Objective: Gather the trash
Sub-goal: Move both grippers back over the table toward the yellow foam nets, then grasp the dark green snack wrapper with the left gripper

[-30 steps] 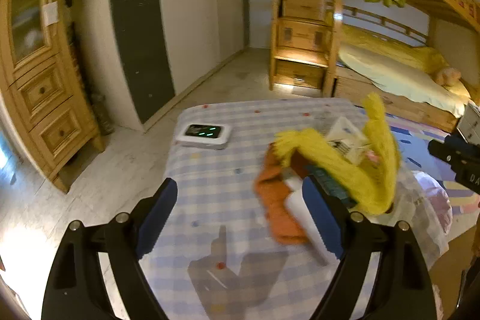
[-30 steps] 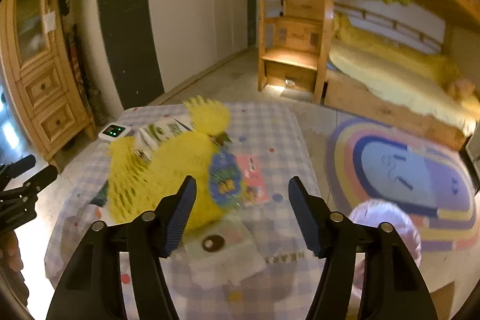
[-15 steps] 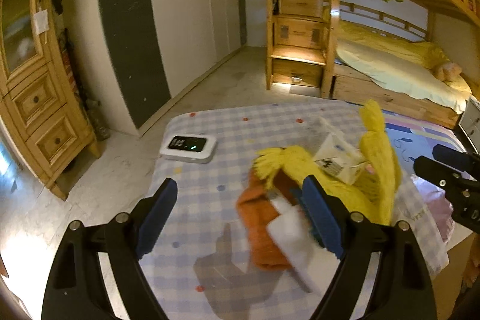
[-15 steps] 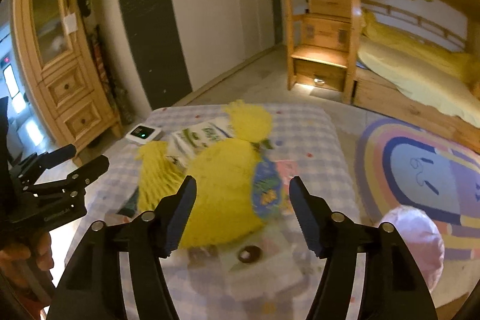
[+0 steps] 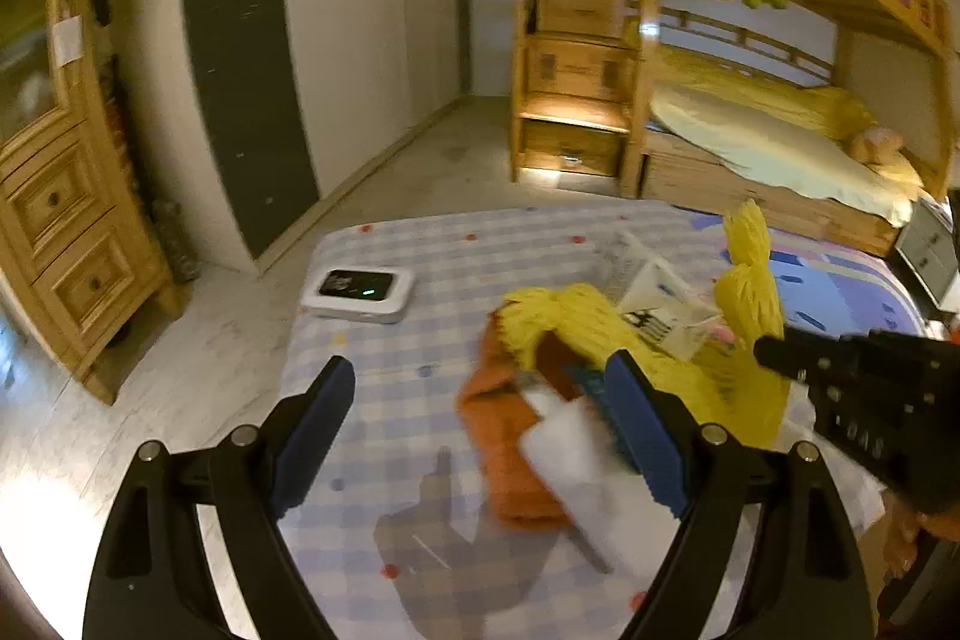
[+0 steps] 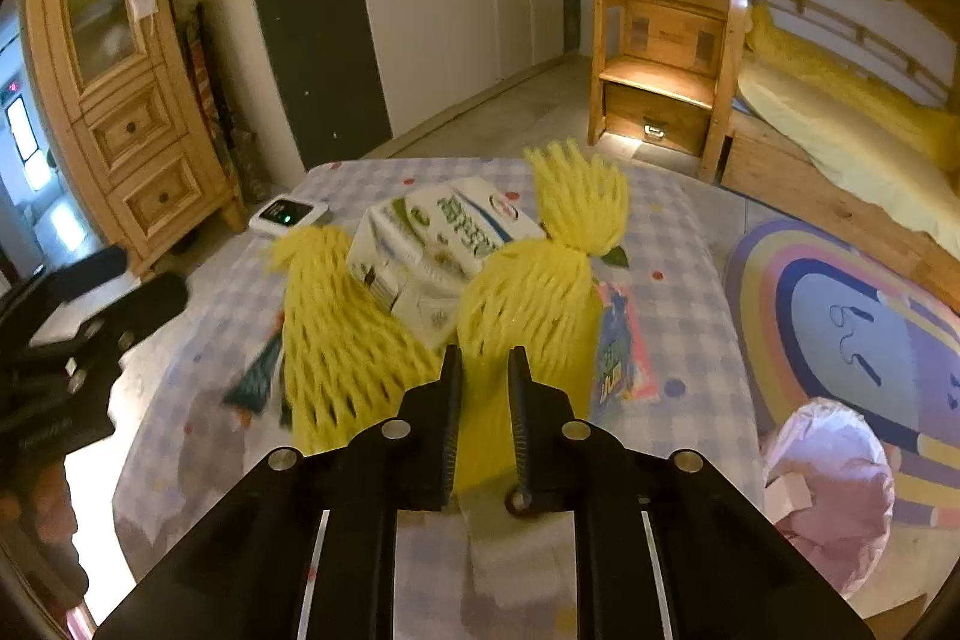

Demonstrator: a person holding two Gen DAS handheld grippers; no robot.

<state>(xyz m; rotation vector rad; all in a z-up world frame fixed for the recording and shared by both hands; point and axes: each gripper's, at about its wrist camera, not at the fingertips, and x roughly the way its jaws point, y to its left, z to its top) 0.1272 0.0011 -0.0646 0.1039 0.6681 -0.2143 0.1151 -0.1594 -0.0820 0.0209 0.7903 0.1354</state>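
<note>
The yellow foam net (image 6: 528, 304) lies on the worktop (image 6: 678, 244) amid a carton (image 6: 444, 232) and wrappers; right gripper (image 6: 485, 388) jaws are closing on its near end, left gripper (image 5: 480, 418) jaws wide apart. Judging by the pile, nearly everything awaits the pink bag (image 6: 834, 484).

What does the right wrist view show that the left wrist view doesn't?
Only the right wrist view: the right gripper closing, yellow foam net between its jaws, the pink bag beside the table, and the blue wrapper. Only the left wrist view: the open left gripper and the orange cloth. Both: the net, the milk carton and the white device.
</note>
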